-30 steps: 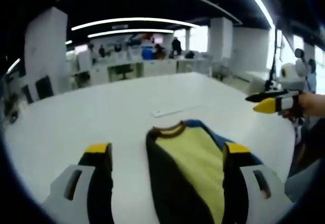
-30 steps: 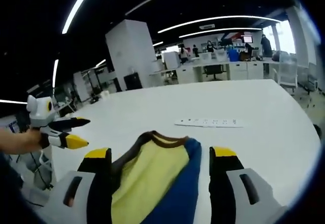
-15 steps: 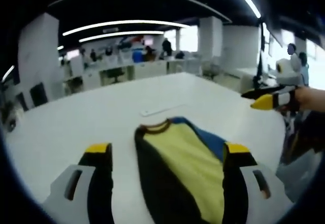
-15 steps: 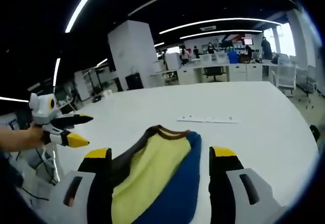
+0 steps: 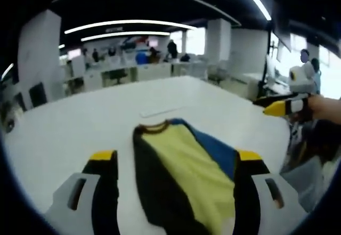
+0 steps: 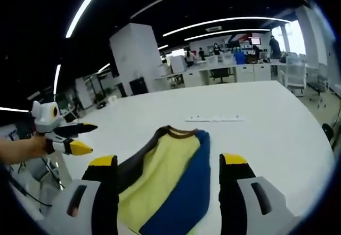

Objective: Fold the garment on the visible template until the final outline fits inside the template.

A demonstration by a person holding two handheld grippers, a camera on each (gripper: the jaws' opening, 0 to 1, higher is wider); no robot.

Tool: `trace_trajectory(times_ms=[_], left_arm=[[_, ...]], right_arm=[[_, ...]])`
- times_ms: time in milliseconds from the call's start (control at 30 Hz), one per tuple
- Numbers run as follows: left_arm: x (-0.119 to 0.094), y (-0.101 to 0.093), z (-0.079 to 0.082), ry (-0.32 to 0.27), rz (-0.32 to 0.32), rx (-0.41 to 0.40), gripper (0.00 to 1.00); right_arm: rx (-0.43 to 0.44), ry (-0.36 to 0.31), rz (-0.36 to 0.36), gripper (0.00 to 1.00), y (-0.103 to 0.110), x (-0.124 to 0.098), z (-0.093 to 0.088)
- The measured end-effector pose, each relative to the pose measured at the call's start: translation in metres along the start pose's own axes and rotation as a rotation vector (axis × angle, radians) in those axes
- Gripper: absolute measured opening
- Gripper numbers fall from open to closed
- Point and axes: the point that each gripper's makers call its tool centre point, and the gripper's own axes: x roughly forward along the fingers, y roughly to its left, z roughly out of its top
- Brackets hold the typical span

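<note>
A folded garment lies flat on the white table, yellow in the middle, dark brown on one side, blue on the other, with a brown collar at the far end. My left gripper hovers over its near end, open, jaws either side and holding nothing. My right gripper is likewise open above the garment. The right gripper also shows off the table's right edge, and the left gripper at the left, jaws apart. No template outline stands out.
A flat white power strip lies on the table beyond the collar, seen again as the strip. A hand holds the right gripper. White desks, chairs and people stand far behind the table.
Both views have shifted a little with the hands, so the garment sits more to the left in the left gripper view. The garment's shape is unchanged and both grippers stay open.
</note>
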Motion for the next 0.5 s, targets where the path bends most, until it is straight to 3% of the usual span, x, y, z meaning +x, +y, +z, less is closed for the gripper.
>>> trace_trajectory(times_ms=[500], left_arm=[[-0.0053, 0.0011, -0.0076, 0.01, 0.014, -0.033, 0.85]], right_arm=[[-0.011, 0.02, -0.004, 0.78, 0.0025, -0.0027, -0.0068]])
